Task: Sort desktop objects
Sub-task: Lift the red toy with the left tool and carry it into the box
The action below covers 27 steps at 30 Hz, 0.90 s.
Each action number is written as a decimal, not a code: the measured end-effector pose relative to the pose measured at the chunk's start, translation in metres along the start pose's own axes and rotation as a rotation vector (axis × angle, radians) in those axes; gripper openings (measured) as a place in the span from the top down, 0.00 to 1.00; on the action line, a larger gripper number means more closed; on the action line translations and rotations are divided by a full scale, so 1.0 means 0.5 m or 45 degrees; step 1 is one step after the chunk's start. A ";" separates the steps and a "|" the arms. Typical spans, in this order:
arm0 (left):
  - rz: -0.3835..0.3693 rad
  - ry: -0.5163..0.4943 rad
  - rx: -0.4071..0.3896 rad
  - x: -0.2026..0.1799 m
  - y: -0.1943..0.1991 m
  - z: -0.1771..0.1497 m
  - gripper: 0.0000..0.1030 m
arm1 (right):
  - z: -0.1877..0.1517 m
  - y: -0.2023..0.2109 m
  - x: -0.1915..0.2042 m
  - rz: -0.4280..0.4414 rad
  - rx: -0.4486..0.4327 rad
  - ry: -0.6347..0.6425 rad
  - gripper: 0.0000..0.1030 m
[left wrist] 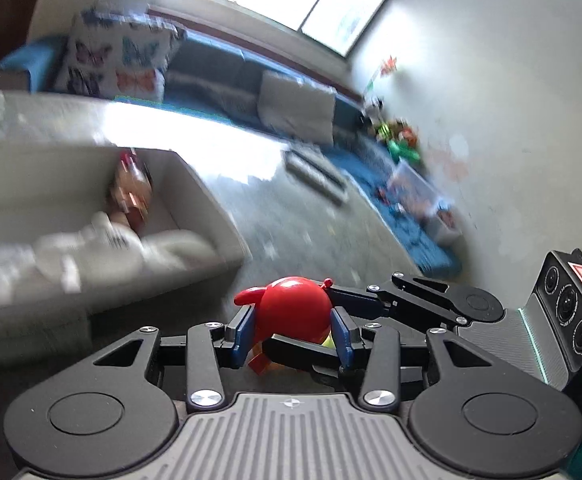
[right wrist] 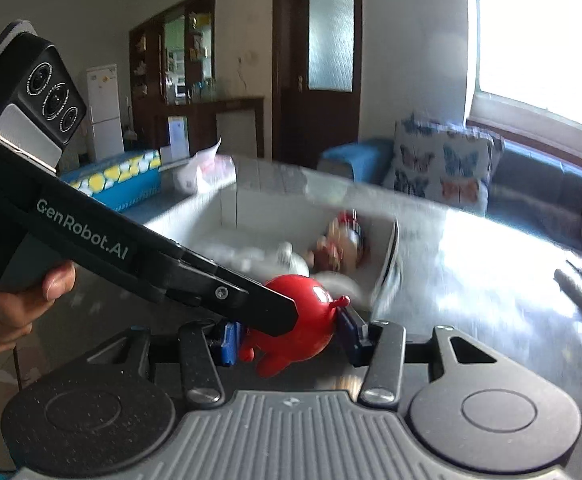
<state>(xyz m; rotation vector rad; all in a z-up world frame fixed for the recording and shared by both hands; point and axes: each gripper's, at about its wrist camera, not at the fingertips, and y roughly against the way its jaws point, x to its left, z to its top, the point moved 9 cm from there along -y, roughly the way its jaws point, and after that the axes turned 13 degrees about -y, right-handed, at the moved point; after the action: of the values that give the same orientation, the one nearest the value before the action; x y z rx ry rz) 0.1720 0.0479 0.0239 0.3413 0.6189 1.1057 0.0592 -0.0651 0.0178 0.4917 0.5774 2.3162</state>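
Two blue pads of the left claw (left wrist: pixel 293 330) press on the sides of a round red toy (left wrist: pixel 291 306), so this claw has hold of it. The toy is up over the table (left wrist: pixel 291 232), near the corner of a white box (left wrist: pixel 195 184).

From the right wrist, the right claw (right wrist: pixel 287 338) squeezes the same toy tight. The left hand (right wrist: pixel 19 304) holds the left claw, which reaches across the toy.

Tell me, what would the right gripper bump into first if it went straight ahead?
Probably the white box. The right gripper, clamped on the red toy, points into the box's open inside. The left gripper crosses very close on the left and might touch first. Blur makes depth unsure.
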 end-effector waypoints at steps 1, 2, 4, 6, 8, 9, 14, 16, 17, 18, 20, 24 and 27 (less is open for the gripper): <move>0.017 0.001 -0.014 0.013 0.000 0.015 0.57 | 0.017 -0.014 0.000 0.004 -0.010 0.008 0.53; 0.031 0.006 -0.021 0.029 -0.002 0.027 0.57 | 0.034 -0.028 0.000 0.008 -0.019 0.017 0.53; 0.055 0.025 -0.022 0.062 -0.011 0.046 0.57 | 0.059 -0.066 -0.004 0.018 -0.010 0.017 0.53; 0.067 0.056 -0.005 0.096 -0.030 0.057 0.57 | 0.072 -0.105 -0.010 0.026 0.021 0.009 0.53; 0.067 0.097 0.019 0.129 -0.051 0.060 0.57 | 0.080 -0.144 -0.017 0.033 0.058 0.001 0.53; 0.058 0.129 0.025 0.145 -0.060 0.060 0.57 | 0.080 -0.158 -0.022 0.038 0.075 -0.012 0.53; 0.038 0.234 0.035 0.198 -0.095 0.059 0.64 | 0.068 -0.216 -0.048 0.083 0.163 -0.092 0.52; 0.034 0.250 0.037 0.208 -0.103 0.059 0.63 | 0.060 -0.228 -0.062 0.106 0.185 -0.145 0.52; 0.031 0.255 0.038 0.211 -0.106 0.059 0.63 | 0.059 -0.230 -0.068 0.120 0.191 -0.173 0.52; 0.028 0.258 0.036 0.213 -0.108 0.058 0.63 | 0.058 -0.231 -0.073 0.133 0.198 -0.201 0.52; 0.023 0.269 0.033 0.216 -0.112 0.057 0.63 | 0.057 -0.235 -0.079 0.140 0.200 -0.223 0.52; 0.031 0.303 0.033 0.225 -0.121 0.059 0.63 | 0.057 -0.246 -0.094 0.150 0.217 -0.283 0.52; 0.035 0.321 0.032 0.230 -0.125 0.061 0.63 | 0.060 -0.254 -0.099 0.132 0.212 -0.290 0.53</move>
<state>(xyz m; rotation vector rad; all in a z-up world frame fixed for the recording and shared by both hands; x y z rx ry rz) 0.2714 0.1273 -0.0199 0.2341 0.8535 1.1775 0.1755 -0.0073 -0.0333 0.8703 0.6483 2.2773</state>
